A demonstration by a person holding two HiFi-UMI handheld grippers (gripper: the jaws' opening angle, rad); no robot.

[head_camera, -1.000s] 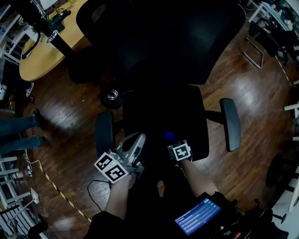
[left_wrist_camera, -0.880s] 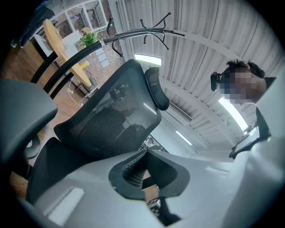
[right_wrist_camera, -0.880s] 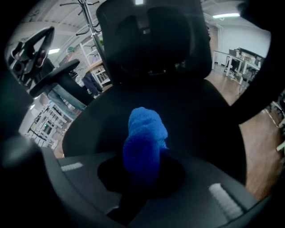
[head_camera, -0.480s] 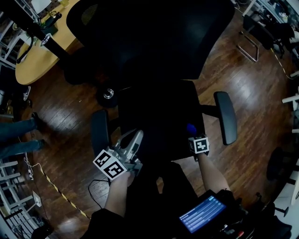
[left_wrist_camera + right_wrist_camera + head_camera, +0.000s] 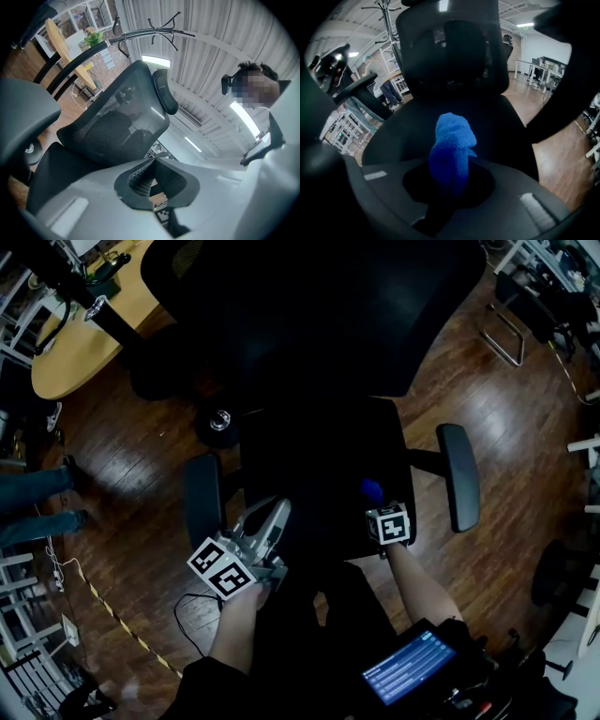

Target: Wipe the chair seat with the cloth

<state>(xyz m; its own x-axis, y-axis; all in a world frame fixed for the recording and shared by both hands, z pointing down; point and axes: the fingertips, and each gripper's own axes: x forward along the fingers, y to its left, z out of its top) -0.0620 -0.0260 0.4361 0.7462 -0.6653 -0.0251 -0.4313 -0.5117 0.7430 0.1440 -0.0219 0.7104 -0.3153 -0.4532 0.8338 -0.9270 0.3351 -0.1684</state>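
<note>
The right gripper (image 5: 377, 507) squeezes the fluffy blue cloth (image 5: 372, 490) on the front right part of the black office chair seat (image 5: 314, 460), the left gripper (image 5: 270, 526) is closed on nothing, and I think much wiping is left.

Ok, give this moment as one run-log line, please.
right gripper: shut on blue cloth | blue cloth: over chair seat, front right | left gripper: shut, empty

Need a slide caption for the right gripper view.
Right gripper shut on a blue cloth, pointed at the black chair seat.
</note>
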